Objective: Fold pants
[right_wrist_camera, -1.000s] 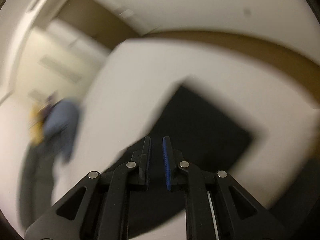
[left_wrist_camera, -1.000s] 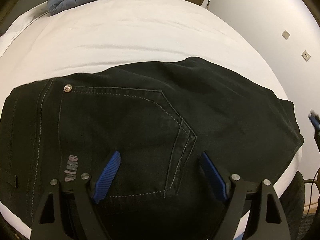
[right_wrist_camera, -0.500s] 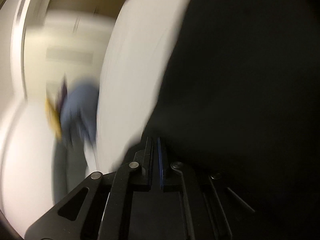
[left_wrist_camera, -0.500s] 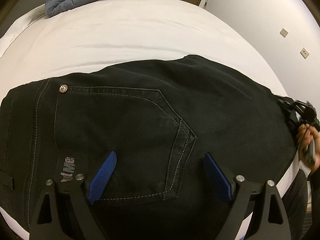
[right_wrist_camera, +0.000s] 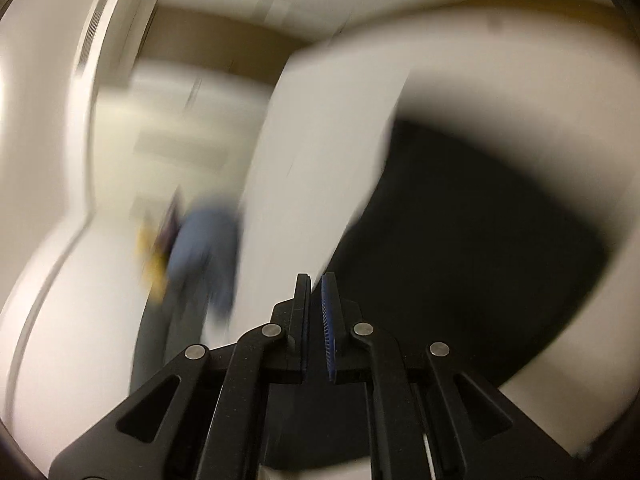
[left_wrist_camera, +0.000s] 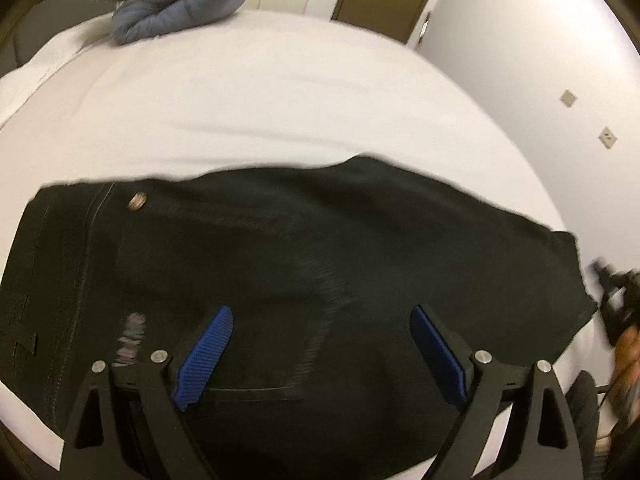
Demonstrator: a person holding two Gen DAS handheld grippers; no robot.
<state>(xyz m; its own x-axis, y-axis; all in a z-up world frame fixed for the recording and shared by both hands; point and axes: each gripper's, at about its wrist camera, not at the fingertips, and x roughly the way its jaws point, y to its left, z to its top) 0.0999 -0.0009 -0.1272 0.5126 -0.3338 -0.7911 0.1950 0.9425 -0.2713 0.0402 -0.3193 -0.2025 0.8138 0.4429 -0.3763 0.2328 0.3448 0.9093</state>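
White bed under folded black pants, left tongs still spread, right tongs now withdrawn, nearly together.

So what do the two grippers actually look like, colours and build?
Both are matte black. The left gripper has triangular cut-out linkage arms, silver round pivot pins and bright blue ribbed pads lining the insides of its fingers. The right gripper is built the same way: black arms with cut-outs, four silver pins, a blue ribbed pad. No cables or sleeves show on either.
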